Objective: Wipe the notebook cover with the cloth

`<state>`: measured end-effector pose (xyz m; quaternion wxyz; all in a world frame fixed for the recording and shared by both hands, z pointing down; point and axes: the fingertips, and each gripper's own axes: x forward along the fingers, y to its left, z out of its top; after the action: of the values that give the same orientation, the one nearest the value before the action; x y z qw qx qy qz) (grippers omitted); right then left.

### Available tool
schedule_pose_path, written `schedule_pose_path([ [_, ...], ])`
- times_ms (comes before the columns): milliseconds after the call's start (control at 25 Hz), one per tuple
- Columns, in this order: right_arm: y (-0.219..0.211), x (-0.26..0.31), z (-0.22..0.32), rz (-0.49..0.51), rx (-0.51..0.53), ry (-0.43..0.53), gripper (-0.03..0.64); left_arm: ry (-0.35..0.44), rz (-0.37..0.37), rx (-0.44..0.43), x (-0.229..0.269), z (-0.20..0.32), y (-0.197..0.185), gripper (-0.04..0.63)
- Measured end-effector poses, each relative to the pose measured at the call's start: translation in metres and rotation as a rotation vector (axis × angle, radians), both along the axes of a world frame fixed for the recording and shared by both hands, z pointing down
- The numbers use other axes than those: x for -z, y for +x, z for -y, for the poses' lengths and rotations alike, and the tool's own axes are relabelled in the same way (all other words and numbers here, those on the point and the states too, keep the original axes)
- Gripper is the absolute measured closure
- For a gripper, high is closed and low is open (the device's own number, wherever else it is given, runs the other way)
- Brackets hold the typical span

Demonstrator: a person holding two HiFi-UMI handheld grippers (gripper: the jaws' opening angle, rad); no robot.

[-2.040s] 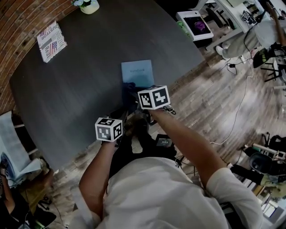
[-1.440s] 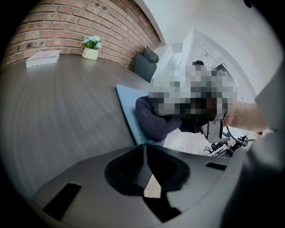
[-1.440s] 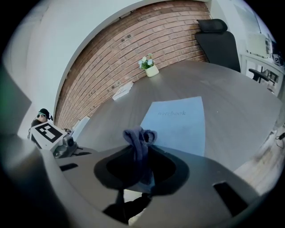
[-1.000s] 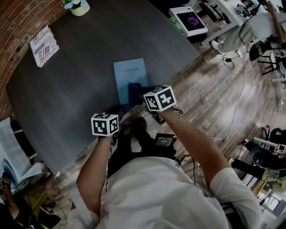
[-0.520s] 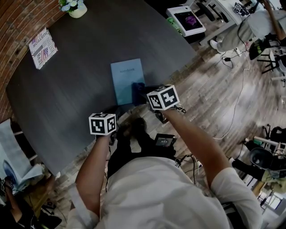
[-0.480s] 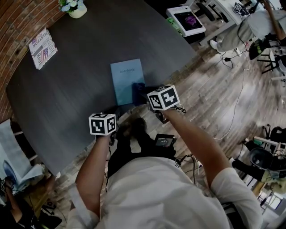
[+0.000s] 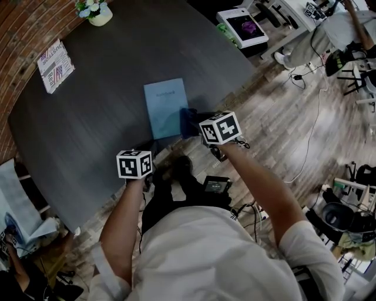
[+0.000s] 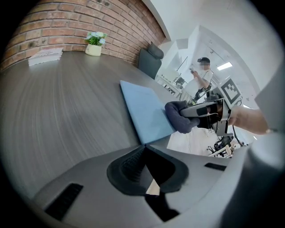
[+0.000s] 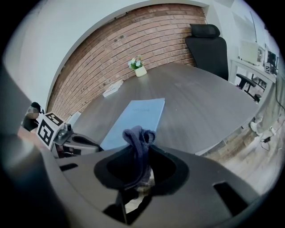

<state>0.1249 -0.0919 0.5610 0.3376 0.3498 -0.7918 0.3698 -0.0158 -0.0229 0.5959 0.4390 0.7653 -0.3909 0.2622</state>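
A light blue notebook point(image 7: 164, 107) lies flat on the dark round table point(image 7: 106, 106); it also shows in the left gripper view point(image 8: 142, 109) and the right gripper view point(image 9: 136, 116). My right gripper point(image 7: 197, 123) is shut on a dark blue cloth point(image 7: 188, 120), bunched between its jaws point(image 9: 137, 136) at the notebook's near right corner. From the left gripper view the cloth point(image 8: 179, 116) hangs at the notebook's edge. My left gripper point(image 7: 147, 154) hovers at the table's near edge, jaws closed with nothing in them.
A small booklet point(image 7: 56, 57) and a potted plant point(image 7: 97, 10) sit at the table's far side. A boxed device point(image 7: 242, 26) lies on a white desk to the right. A black chair point(image 9: 205, 44) stands behind the table. Cables cross the wooden floor.
My right gripper has slid with the cloth to the right, from over the notebook's near part to its right corner. The left gripper has hardly moved.
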Motion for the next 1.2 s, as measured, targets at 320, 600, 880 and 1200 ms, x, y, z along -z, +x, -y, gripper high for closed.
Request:
schedule_pose_path([
  [320, 0.04, 0.017, 0.01, -0.073, -0.073, 0.045, 0.509, 0.0, -0.003, -0.01, 0.0, -0.002, 0.0, 0.584],
  [600, 0.039, 0.044, 0.038, -0.05, -0.09, 0.099, 0.511, 0.001, -0.035, 0.01, 0.003, -0.006, 0.001, 0.584],
  [880, 0.0, 0.047, 0.061, -0.003, -0.049, 0.097, 0.509, -0.003, -0.055, 0.024, 0.004, -0.01, 0.0, 0.584],
  [1200, -0.064, 0.04, 0.086, 0.046, 0.016, 0.063, 0.509, -0.015, -0.079, 0.033, 0.007, -0.007, -0.002, 0.584],
])
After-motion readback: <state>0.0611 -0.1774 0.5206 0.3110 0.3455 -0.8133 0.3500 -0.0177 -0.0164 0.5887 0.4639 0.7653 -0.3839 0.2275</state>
